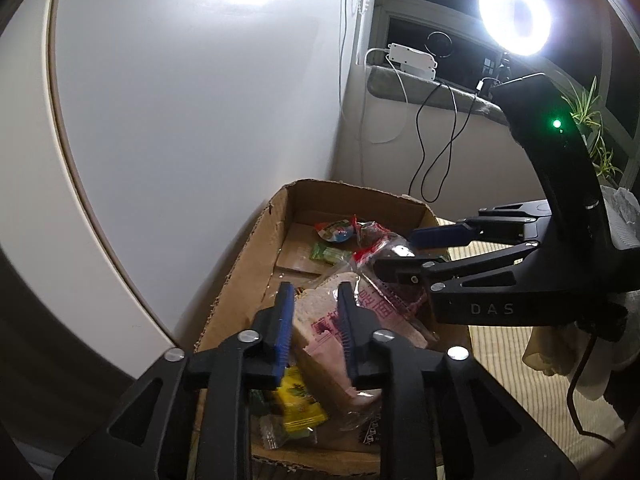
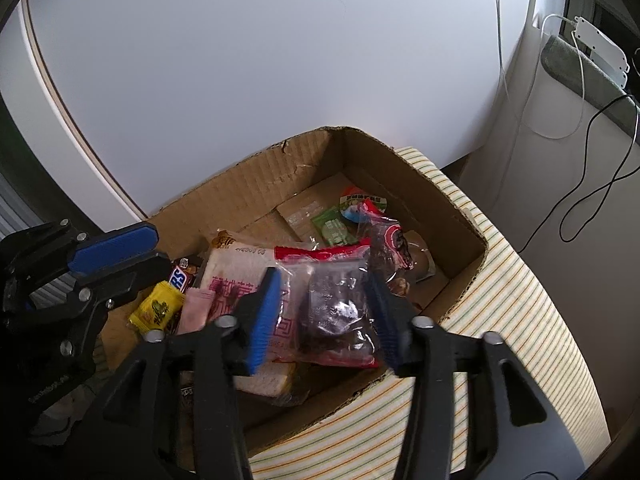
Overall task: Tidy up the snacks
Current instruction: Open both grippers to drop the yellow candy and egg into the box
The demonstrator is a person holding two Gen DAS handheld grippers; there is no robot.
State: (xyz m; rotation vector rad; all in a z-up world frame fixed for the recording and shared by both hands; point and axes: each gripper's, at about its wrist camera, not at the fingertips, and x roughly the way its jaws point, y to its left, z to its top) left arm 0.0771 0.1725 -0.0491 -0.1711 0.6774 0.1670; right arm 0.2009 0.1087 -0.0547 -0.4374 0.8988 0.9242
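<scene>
An open cardboard box (image 1: 280,208) (image 2: 260,184) holds the snacks. My left gripper (image 1: 316,328) (image 2: 120,264) hangs over its near end, jaws a little apart, gripping nothing. A wrapped bread slice with pink print (image 1: 384,308) (image 2: 232,264) lies below and behind its pads. A blurred yellow packet (image 1: 298,400) (image 2: 158,308) sits under it, next to a Snickers bar (image 2: 182,276). My right gripper (image 2: 324,316) (image 1: 404,252) is open around a clear bag of dark snacks (image 2: 336,304) (image 1: 372,252), which rests on the bread.
A green packet (image 2: 334,228) (image 1: 328,254) and a round red-and-blue sweet (image 2: 360,202) (image 1: 336,232) lie at the box's far end. The box stands on a striped cloth (image 2: 520,300) against a white wall. A sill with cables (image 1: 412,60) and a ring light (image 1: 514,12) lie beyond.
</scene>
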